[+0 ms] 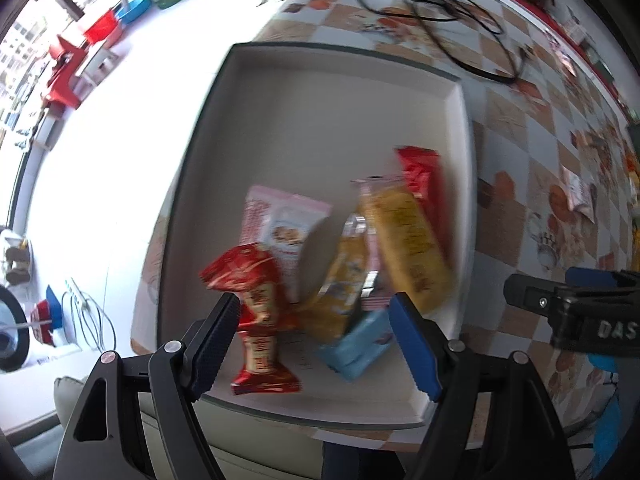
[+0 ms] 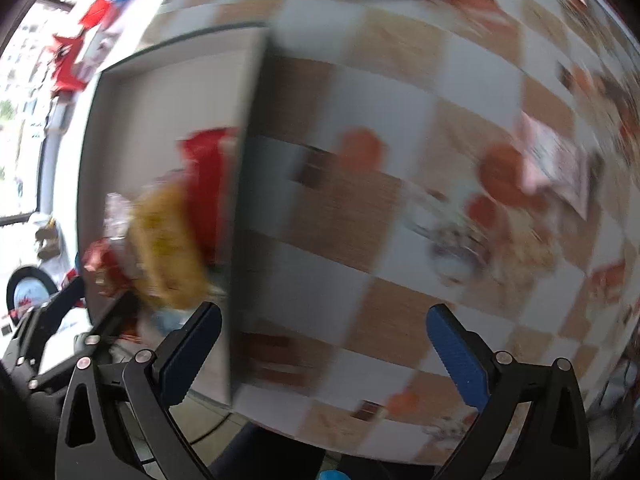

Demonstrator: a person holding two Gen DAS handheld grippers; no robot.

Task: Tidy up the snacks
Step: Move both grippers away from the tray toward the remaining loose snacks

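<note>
Most snacks already lie in your white box (image 1: 340, 92), piled at its near end; both your left gripper (image 1: 316, 344) and right gripper (image 2: 324, 348) gape empty, and one pink packet (image 2: 556, 164) waits on the tablecloth (image 2: 360, 208)

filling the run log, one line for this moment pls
task: organize snacks | left gripper: open above box | right gripper: open over table | pink snack packet: still out on table

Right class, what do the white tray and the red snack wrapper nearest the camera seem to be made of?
White tray: probably rigid cardboard or plastic, matte; flat, dull walls with a dark rim. Red snack wrapper: glossy plastic or foil film; crinkled, shiny highlights, twisted in the middle.
</note>
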